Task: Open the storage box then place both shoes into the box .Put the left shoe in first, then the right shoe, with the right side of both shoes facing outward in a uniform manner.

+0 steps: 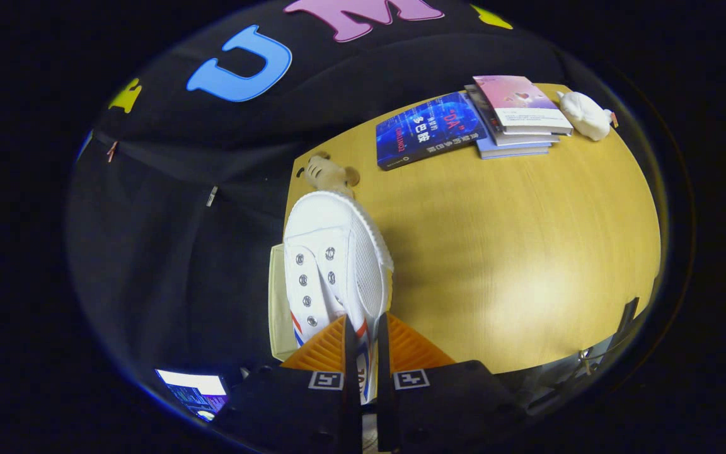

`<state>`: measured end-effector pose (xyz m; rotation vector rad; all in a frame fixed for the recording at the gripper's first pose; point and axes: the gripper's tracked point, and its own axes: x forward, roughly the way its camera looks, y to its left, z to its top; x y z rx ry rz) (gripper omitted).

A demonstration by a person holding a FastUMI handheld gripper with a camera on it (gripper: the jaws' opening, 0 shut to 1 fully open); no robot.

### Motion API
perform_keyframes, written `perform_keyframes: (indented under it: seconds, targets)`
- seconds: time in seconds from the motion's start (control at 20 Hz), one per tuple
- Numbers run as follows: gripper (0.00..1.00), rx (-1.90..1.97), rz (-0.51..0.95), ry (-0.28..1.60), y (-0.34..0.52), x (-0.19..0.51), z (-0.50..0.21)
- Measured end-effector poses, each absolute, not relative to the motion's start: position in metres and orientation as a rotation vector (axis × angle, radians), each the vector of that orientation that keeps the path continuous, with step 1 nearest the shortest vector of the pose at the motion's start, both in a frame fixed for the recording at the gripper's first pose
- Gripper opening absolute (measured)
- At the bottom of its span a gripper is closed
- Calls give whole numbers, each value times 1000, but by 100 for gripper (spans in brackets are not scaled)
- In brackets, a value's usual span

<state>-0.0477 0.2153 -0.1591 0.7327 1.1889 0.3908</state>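
Observation:
A white canvas shoe (pixel 331 265) with metal eyelets and red and blue side stripes hangs lifted above the wooden table (pixel 514 252), toe pointing away from me. My gripper (pixel 366 353) is shut on the shoe's side wall near the heel, with both fingers pressing the fabric. A pale box edge (pixel 278 309) shows just behind and below the shoe, at the table's left edge; I cannot tell whether it is open.
A small plush toy (pixel 328 173) sits beyond the shoe's toe. Farther back lie a dark blue book (pixel 429 129), a stack of books (pixel 514 116) and a white plush figure (pixel 583 115). A lit screen (pixel 196 391) glows low beside the fingers.

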Motion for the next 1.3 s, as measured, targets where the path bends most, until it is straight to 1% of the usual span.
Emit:
perform_keyframes:
  seconds: [0.2, 0.35, 0.5, 0.65, 0.9, 1.0, 1.15, 1.2, 1.3]
  targets:
    - [14, 709, 432, 1240, 273, -53, -156]
    - [14, 658, 411, 1284, 299, -56, -170]
    - [14, 581, 360, 1321, 310, -61, -187]
    - [14, 547, 356, 1365, 320, -64, -199]
    - [15, 519, 324, 1374, 322, -59, -207]
    - [20, 510, 311, 1379, 320, -58, -212]
    - [28, 586, 349, 1370, 335, -53, -202]
    - [25, 583, 347, 1350, 330, -47, -197]
    - [36, 557, 344, 1320, 323, -39, -194]
